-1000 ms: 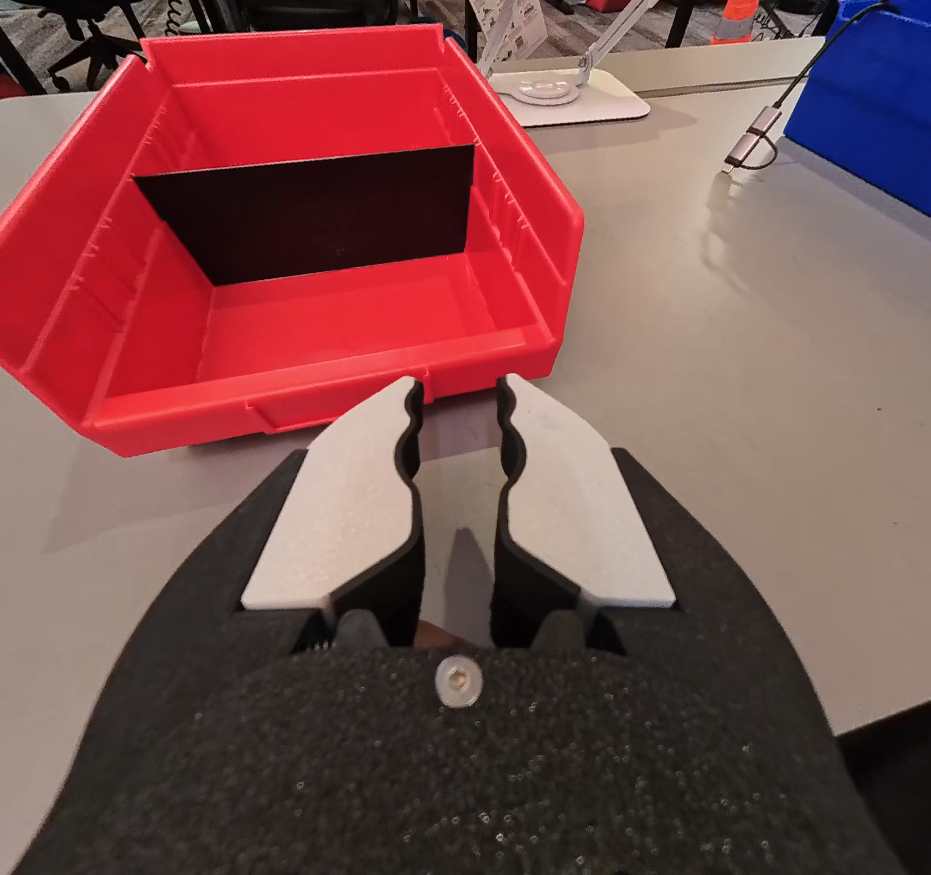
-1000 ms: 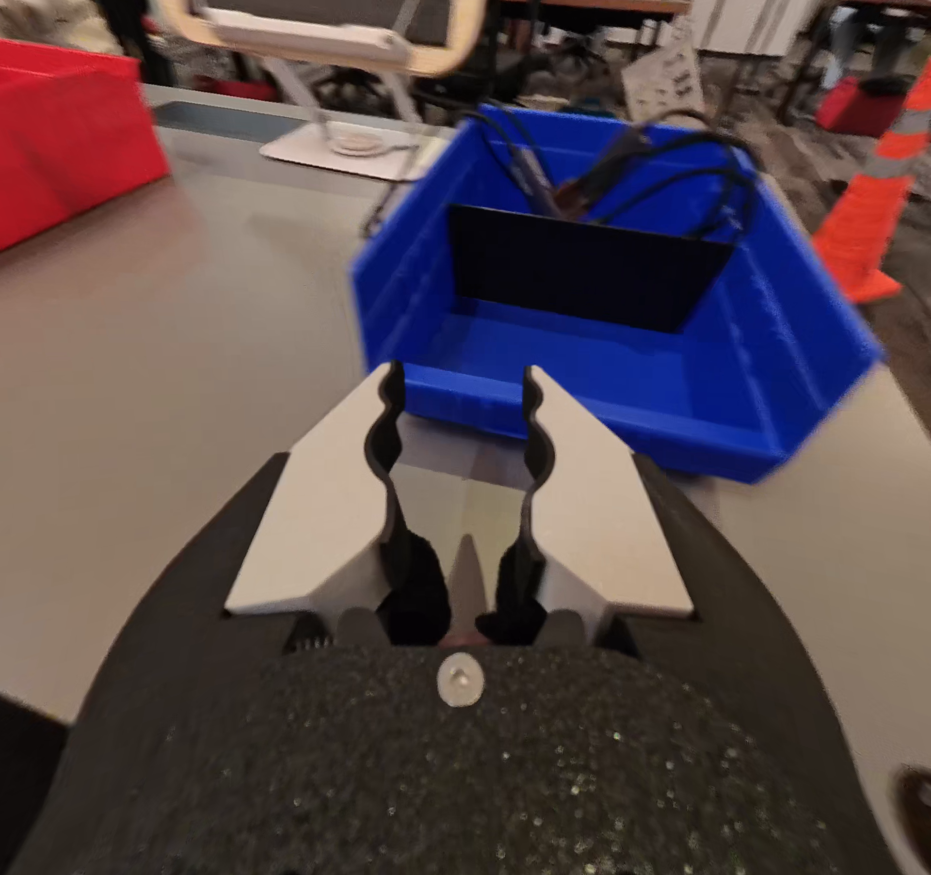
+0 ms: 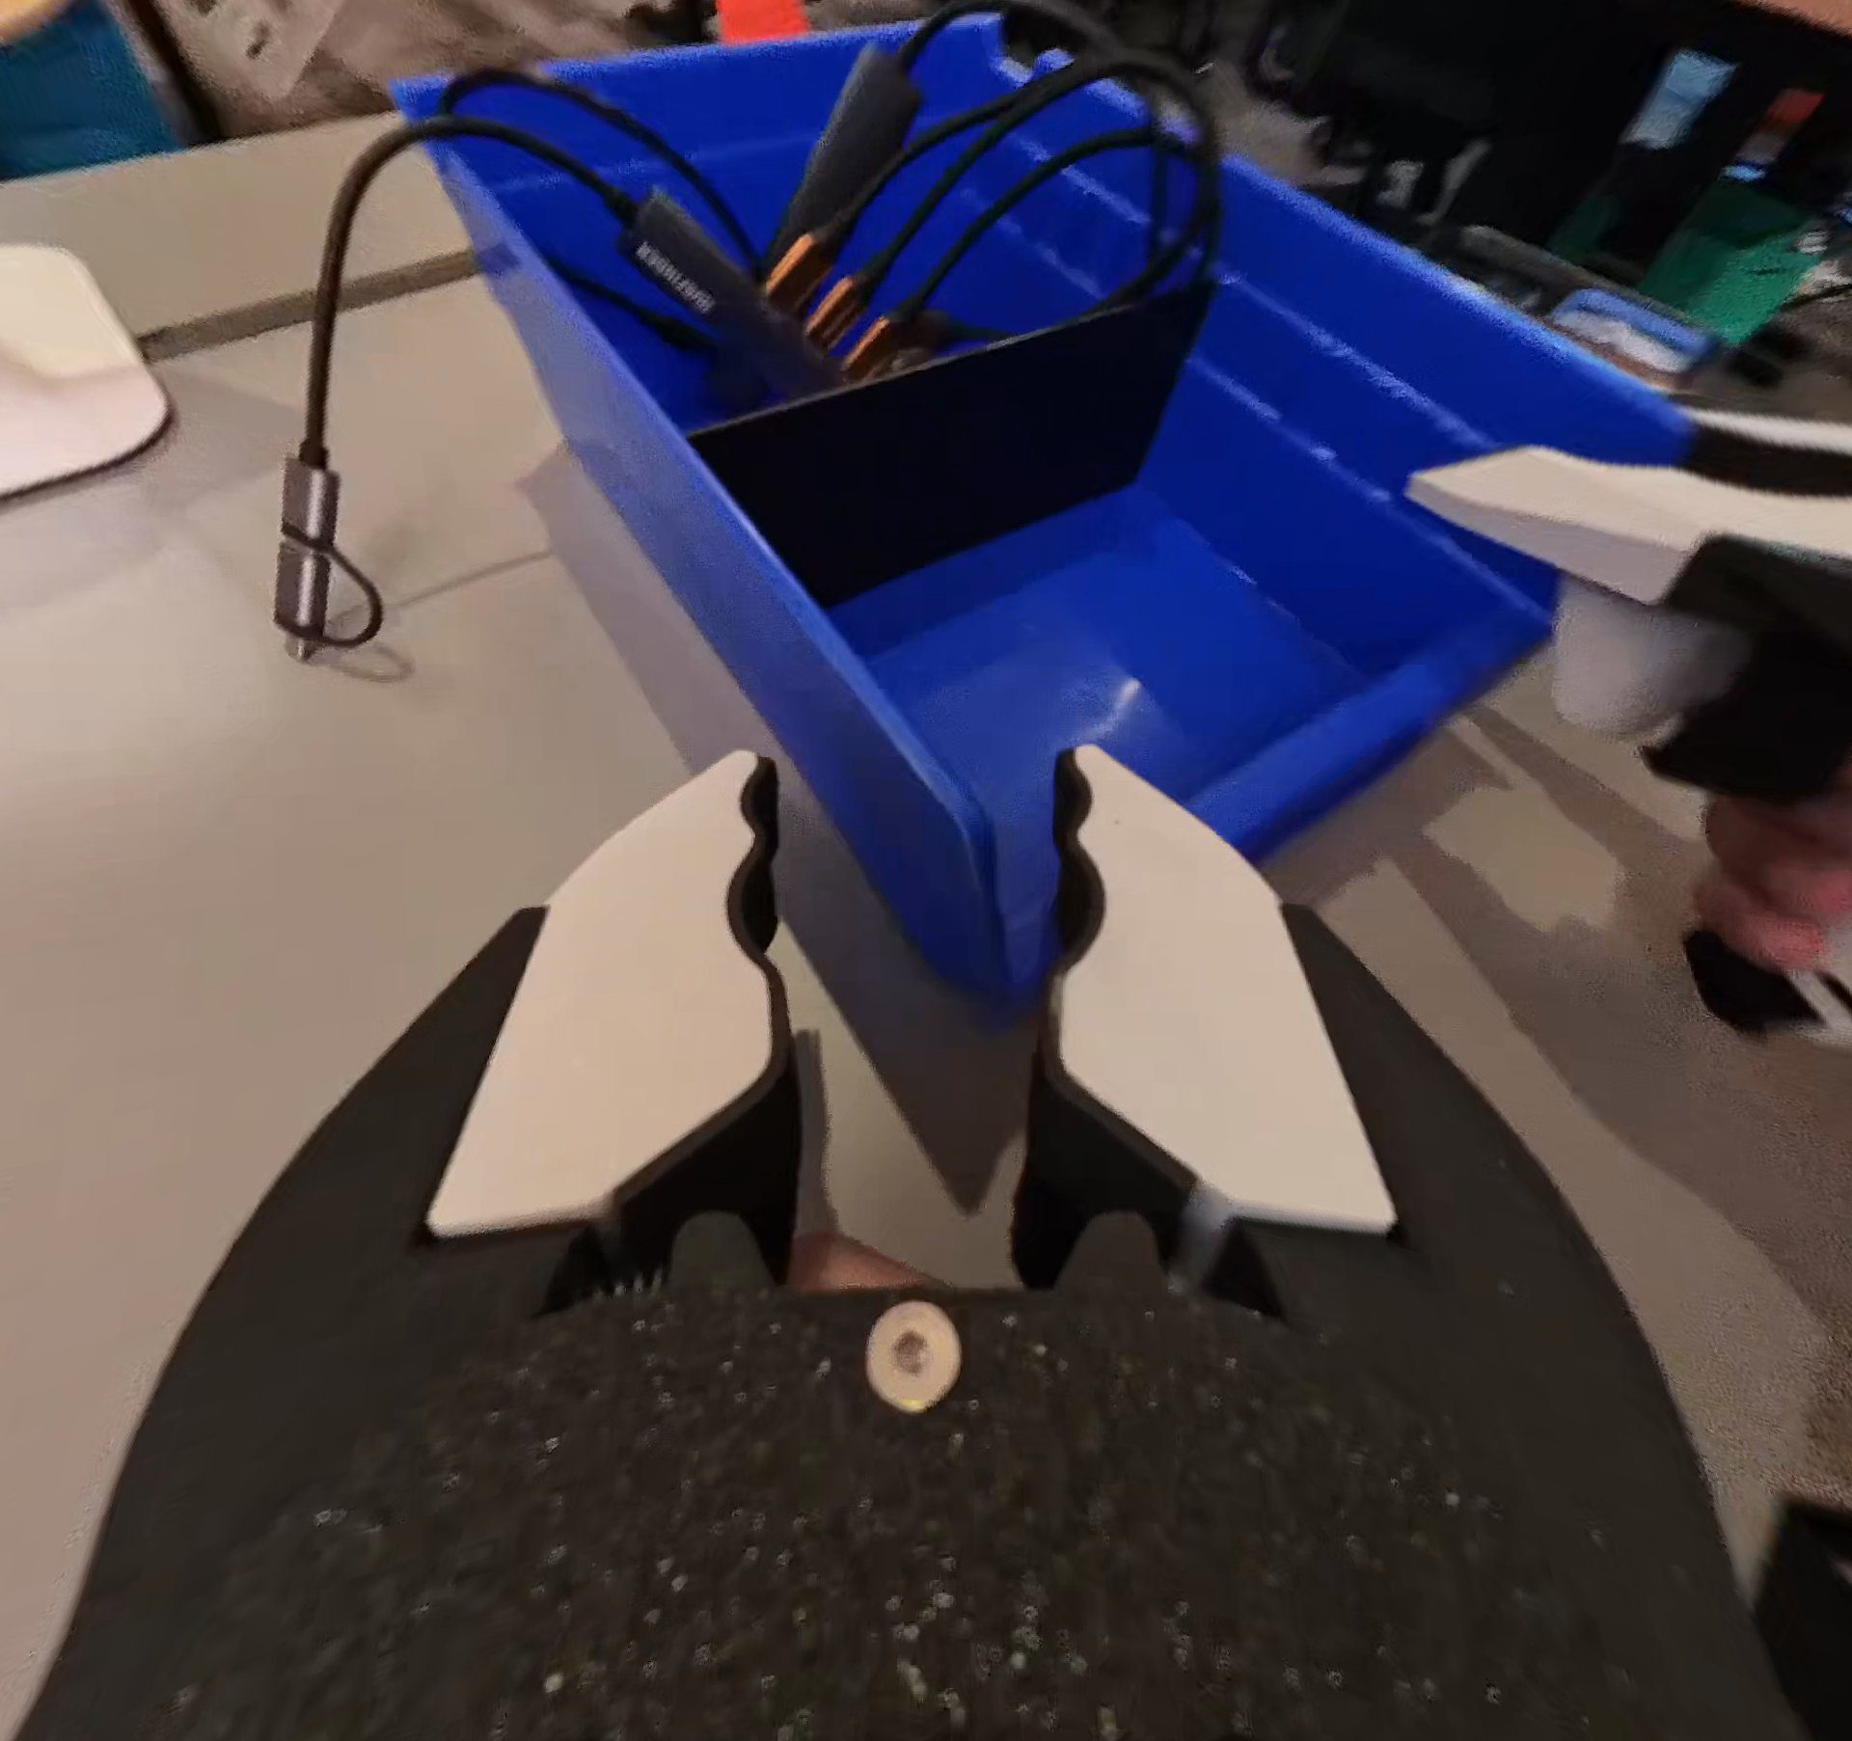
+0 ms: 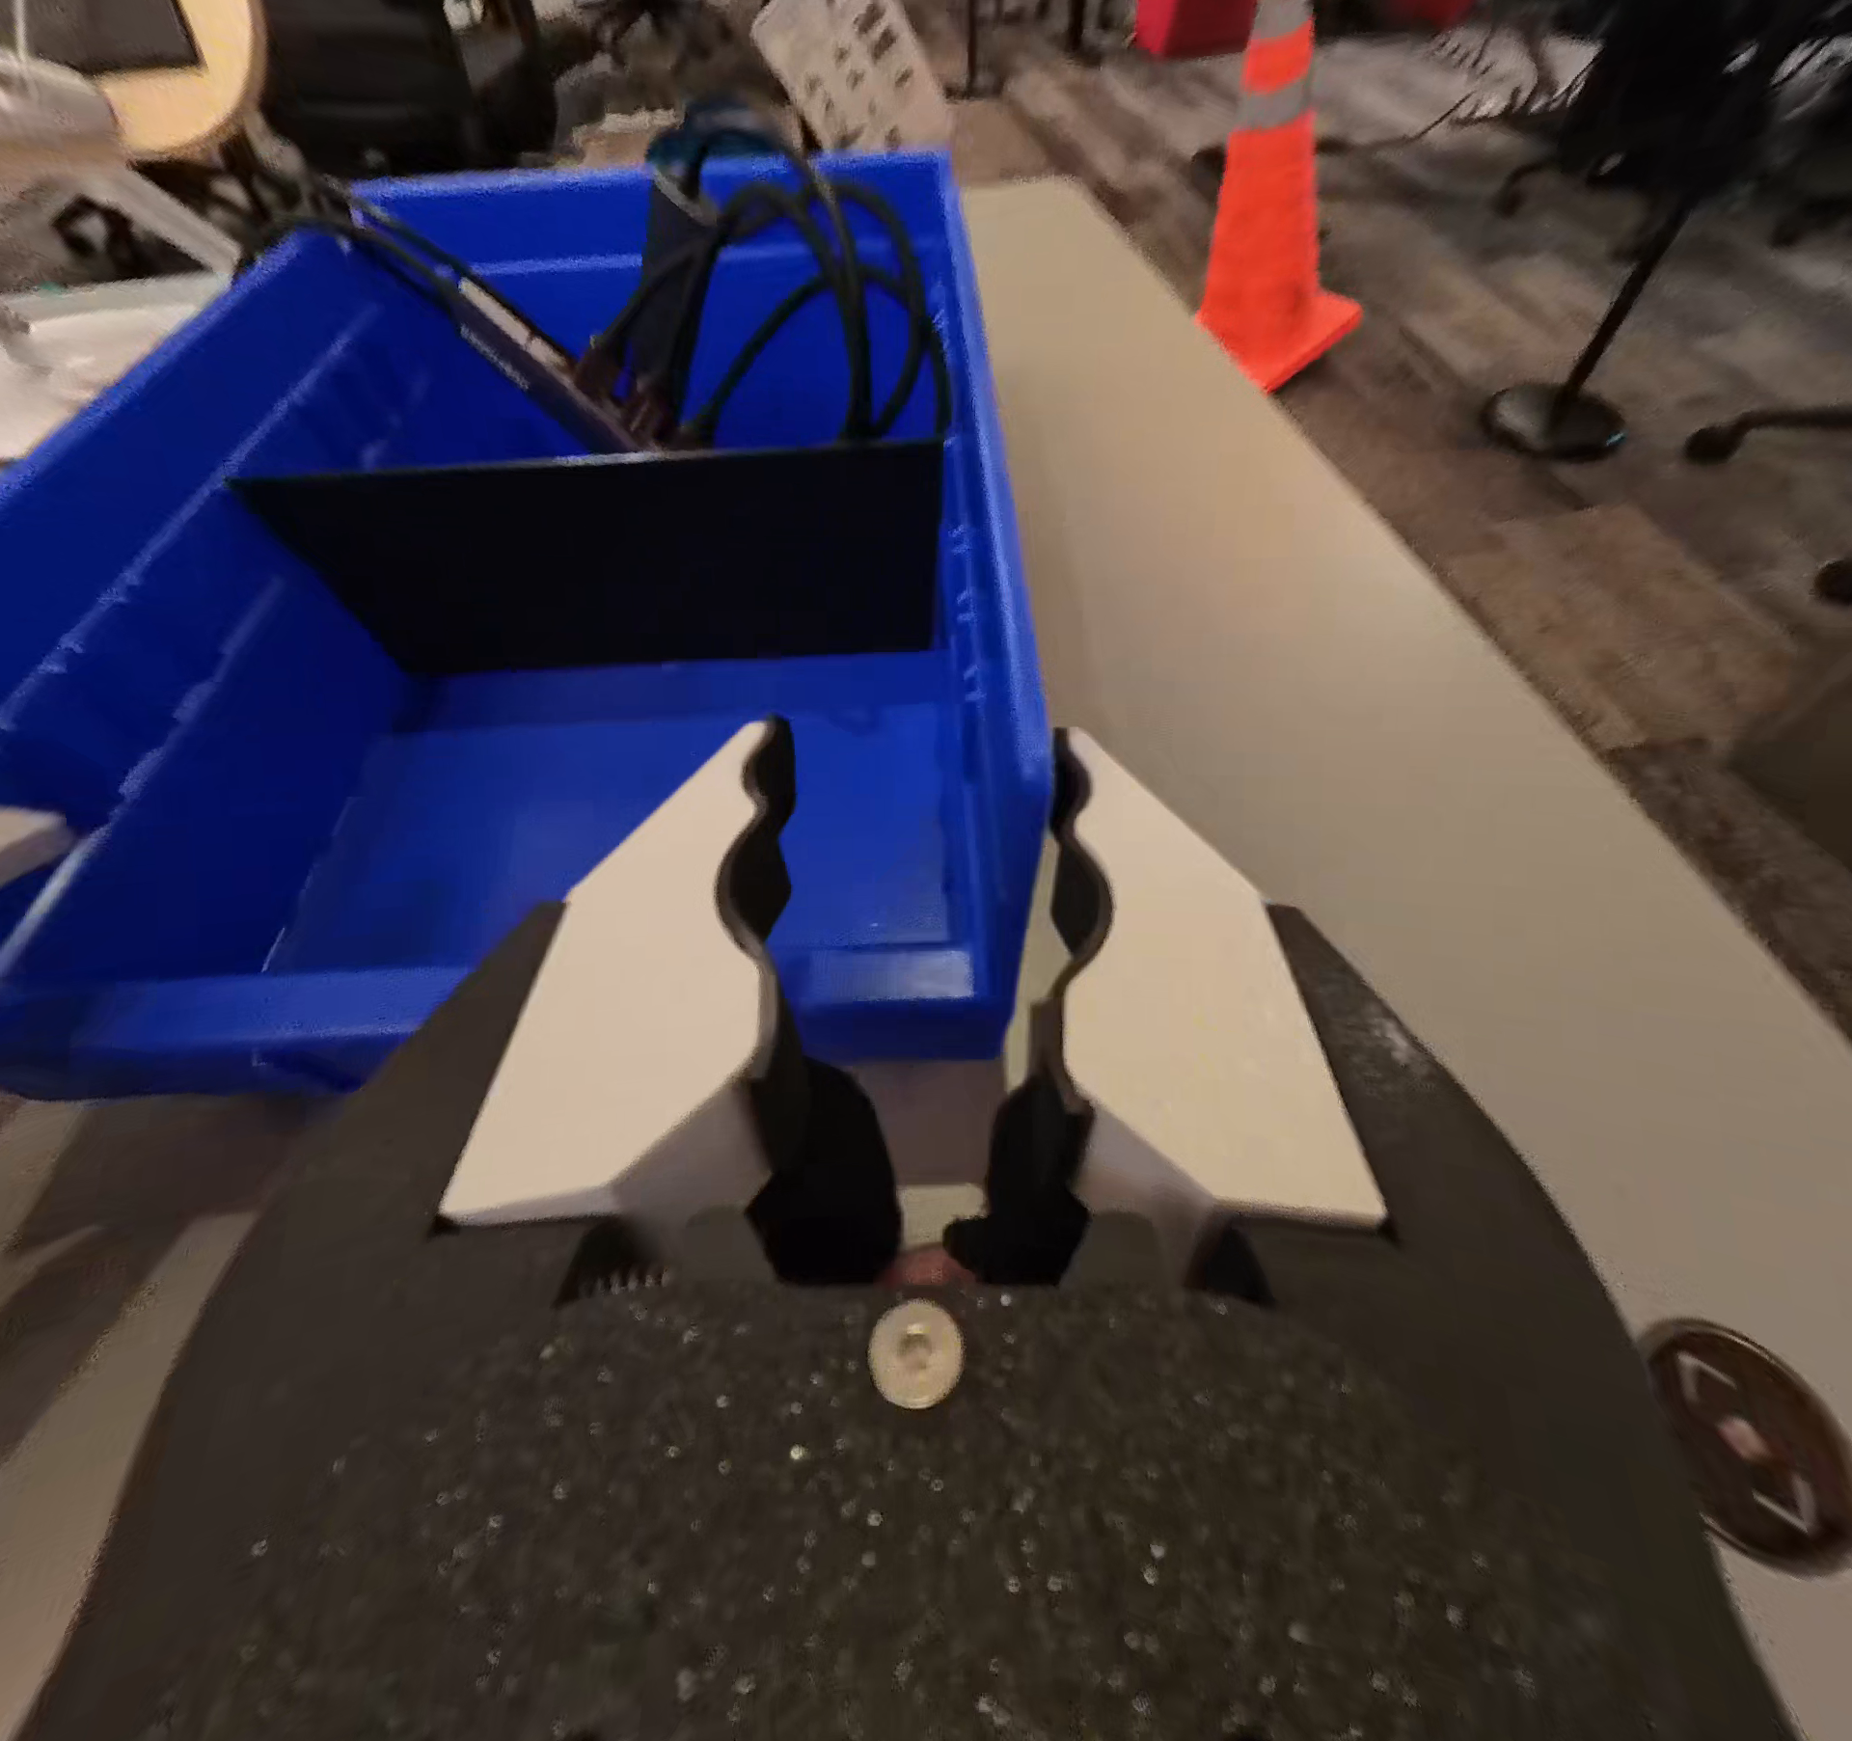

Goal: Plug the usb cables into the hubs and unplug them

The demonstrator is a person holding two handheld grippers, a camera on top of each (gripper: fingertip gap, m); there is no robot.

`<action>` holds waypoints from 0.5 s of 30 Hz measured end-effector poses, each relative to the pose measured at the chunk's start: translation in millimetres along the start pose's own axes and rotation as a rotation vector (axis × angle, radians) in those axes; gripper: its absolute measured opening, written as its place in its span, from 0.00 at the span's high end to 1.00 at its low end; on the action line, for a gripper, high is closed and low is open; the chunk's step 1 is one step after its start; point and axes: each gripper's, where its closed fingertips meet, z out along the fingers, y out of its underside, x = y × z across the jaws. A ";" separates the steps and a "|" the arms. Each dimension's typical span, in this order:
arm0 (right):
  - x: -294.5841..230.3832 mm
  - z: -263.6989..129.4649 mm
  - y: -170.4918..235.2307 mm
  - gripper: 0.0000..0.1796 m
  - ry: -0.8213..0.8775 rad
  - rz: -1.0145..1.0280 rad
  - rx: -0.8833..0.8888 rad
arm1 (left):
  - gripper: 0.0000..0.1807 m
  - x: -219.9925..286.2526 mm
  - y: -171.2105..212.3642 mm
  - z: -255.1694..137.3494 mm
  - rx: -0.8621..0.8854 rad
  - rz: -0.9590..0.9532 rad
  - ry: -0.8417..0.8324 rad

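Note:
A blue bin (image 3: 1403, 450) with a black divider (image 3: 942, 480) stands on the grey table. Behind the divider lies a dark USB hub (image 3: 702, 290) with several black cables (image 3: 1102, 150) plugged in by copper-coloured plugs (image 3: 832, 310). One cable hangs over the bin's left wall and ends in a grey adapter plug (image 3: 306, 540) on the table. My left gripper (image 3: 912, 776) is open and empty at the bin's near left corner. My right gripper (image 4: 917, 741) is open and empty over the bin's front right corner (image 4: 992, 891); it also shows in the left wrist view (image 3: 1603, 530). The hub (image 4: 521, 360) and cables (image 4: 852, 290) show in the right wrist view.
The bin's front compartment (image 3: 1082, 671) holds nothing. A white stand base (image 3: 60, 370) sits on the table at far left. An orange cone (image 4: 1273, 150) stands on the floor beyond the table's right edge. A dark round object (image 4: 1744, 1452) lies at the near right.
My left gripper has swung right from the red bin to the blue bin and opened wider. My right gripper has moved closer to the blue bin's right side and opened wider.

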 end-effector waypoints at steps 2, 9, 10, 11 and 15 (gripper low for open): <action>1.3 8.3 5.5 0.78 0.025 -0.002 -0.038 | 0.77 -4.9 7.1 16.6 -0.035 -0.057 -0.025; -24.7 -8.7 10.3 0.98 0.063 -0.018 -0.039 | 0.96 -36.9 2.3 -3.8 0.006 -0.074 -0.192; -35.4 -13.9 8.1 0.98 0.045 -0.003 -0.024 | 0.97 -43.2 1.4 -13.4 0.018 -0.069 -0.211; -47.3 -18.4 6.0 0.98 0.029 -0.013 -0.012 | 0.97 -50.6 1.2 -24.3 0.028 -0.067 -0.227; -108.7 -34.6 0.9 0.99 -0.052 -0.065 0.031 | 0.98 -86.6 9.3 -79.8 0.062 -0.066 -0.305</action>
